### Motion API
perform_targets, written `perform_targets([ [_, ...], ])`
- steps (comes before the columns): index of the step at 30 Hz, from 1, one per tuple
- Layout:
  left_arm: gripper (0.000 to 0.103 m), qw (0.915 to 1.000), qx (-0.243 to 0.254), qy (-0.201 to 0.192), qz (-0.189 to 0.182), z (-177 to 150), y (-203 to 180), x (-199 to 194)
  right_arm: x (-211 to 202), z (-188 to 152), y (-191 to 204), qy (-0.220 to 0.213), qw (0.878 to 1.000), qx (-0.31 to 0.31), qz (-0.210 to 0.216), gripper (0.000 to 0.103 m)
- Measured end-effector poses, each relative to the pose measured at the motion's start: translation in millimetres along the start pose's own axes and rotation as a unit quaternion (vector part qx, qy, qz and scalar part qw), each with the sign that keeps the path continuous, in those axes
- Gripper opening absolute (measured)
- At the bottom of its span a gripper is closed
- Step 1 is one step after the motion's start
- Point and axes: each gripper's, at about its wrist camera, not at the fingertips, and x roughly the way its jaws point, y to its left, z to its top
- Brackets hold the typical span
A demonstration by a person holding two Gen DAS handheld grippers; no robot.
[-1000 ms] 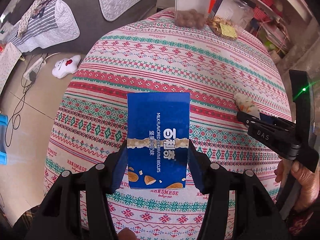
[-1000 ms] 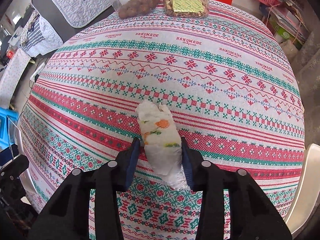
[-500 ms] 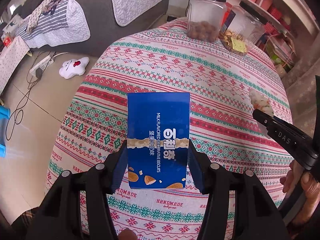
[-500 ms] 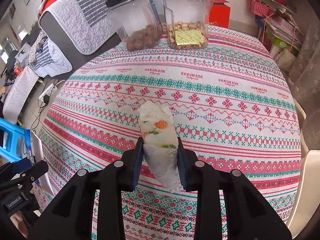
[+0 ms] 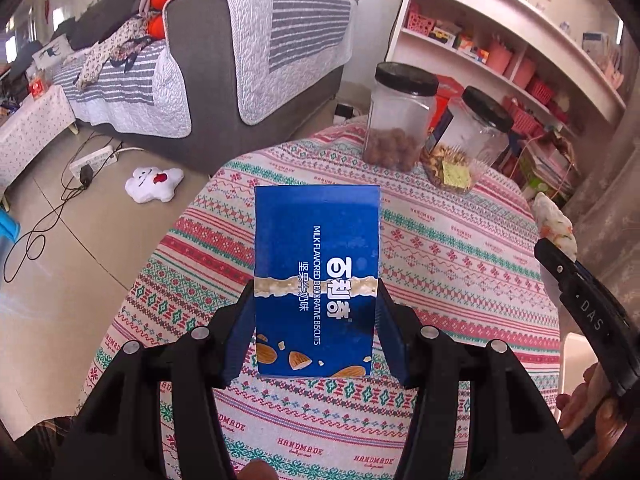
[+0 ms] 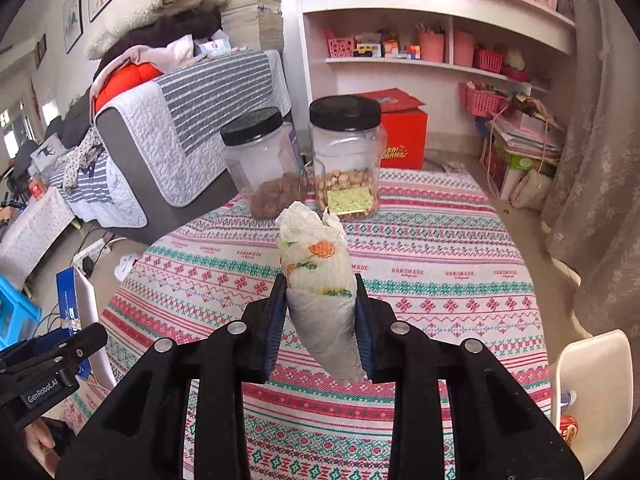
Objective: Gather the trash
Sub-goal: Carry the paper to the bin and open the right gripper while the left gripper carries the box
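Note:
My left gripper (image 5: pixel 316 320) is shut on a blue biscuit box (image 5: pixel 316 256) and holds it up above the patterned tablecloth (image 5: pixel 440 264). My right gripper (image 6: pixel 320 308) is shut on a crumpled white paper napkin with an orange and green print (image 6: pixel 316 264), also lifted off the table. The napkin (image 5: pixel 554 226) and the right gripper's finger show at the right edge of the left wrist view. The blue box (image 6: pixel 74 300) and the left gripper show at the left edge of the right wrist view.
Two clear jars with black lids stand at the table's far edge, one with brown nuts (image 6: pixel 262 164), one with pale nuts (image 6: pixel 346 160). A grey sofa (image 5: pixel 224 64) is at the far left, white shelves (image 6: pixel 432 40) behind, a white chair (image 6: pixel 592 376) at the right.
Both grippers have risen well above the table with their loads, so the sofa and shelves now show. The grips on box and napkin are unchanged.

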Motion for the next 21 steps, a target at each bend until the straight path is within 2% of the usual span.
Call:
perform_targets([
  [8, 0.055, 0.9989, 0.01, -0.046, 0.004, 2, -23, -18, -34, 5, -16, -0.059, 0.997, 0.007, -0.042, 0.03],
  [21, 0.055, 0.9972, 0.041, -0.062, -0.01, -9, -65, -28, -95, 7, -66, -0.121, 0.987, 0.033, -0.099, 0.03],
])
